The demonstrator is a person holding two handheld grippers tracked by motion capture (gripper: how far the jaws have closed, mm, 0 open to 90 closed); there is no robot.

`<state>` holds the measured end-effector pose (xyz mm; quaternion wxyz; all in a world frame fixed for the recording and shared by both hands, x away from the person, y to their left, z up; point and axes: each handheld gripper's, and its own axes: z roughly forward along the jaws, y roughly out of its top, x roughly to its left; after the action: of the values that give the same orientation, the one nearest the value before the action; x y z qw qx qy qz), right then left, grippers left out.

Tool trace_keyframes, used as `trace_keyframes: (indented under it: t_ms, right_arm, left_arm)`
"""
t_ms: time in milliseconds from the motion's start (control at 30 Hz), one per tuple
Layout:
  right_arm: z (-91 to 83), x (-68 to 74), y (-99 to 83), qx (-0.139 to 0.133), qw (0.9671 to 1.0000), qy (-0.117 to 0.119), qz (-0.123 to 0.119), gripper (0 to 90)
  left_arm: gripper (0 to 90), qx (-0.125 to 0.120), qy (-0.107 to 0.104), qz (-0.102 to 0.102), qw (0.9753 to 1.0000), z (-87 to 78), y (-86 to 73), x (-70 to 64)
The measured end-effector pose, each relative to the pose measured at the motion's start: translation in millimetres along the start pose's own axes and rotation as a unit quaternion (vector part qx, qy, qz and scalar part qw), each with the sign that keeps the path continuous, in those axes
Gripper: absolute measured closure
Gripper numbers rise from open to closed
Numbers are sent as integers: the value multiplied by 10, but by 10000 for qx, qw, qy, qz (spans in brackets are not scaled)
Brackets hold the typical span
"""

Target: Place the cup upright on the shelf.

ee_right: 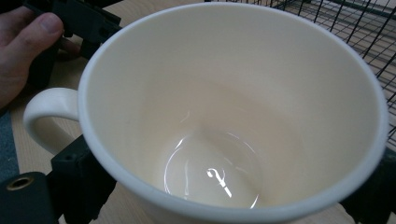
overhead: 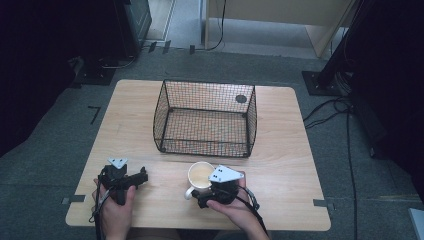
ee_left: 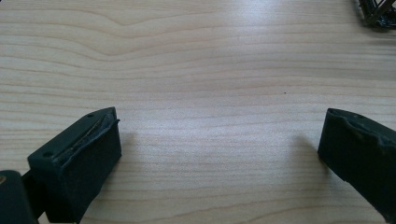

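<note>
Mug (overhead: 200, 176), cream-white and empty, upright on wooden table (overhead: 130, 130), just in front of black wire basket (overhead: 205, 118); handle turned toward near-left. Seen close in right gripper view (ee_right: 233, 112): glossy inside, handle at left, black jaws flanking outer wall low on both sides, so closed around mug body. Right gripper (overhead: 212, 192) held in right hand (overhead: 235, 207), just nearer than mug, grey three-cornered plate on top. Left gripper (overhead: 142, 177) held in left hand (overhead: 114, 210), left of mug and apart from it, low over table; in left gripper view, jaws spread wide with bare wood grain (ee_left: 210, 84) between, gripping nothing. Basket empty, mid-table beyond mug, its corner (ee_left: 378, 11) at top right of left gripper view. Grey carpet (overhead: 50, 130) around table.
</note>
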<state>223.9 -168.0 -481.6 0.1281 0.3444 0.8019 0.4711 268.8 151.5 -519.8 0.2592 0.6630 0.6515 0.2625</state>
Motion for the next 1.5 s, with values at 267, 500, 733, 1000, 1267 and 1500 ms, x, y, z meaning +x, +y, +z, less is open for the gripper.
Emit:
trace_keyframes:
  t_ms: [267,500,733,1000,1267,1500]
  right_arm:
    - [-131,-38,188,-29,10000,10,46,81]
    - [-224,-85,373,-76,9999,-43,87,81]
    - [-325,-143,548,-149,9998,-67,120,81]
    - [-415,-240,733,-153,9995,-186,183,81]
    - [-492,-342,974,-228,9993,-275,137,81]
    - [-538,-451,1210,-258,9990,-344,76,81]
  left_arm:
    - [0,1,-1,2,10000,0,0,0]
    - [0,2,-5,4,10000,0,0,0]
    - [0,-8,-4,-4,10000,1,0,-1]
    - [0,-6,-6,-14,10000,1,0,-3]
    - [0,-9,-4,-9,10000,1,0,-2]
    - [0,2,-7,0,10000,-1,1,-2]
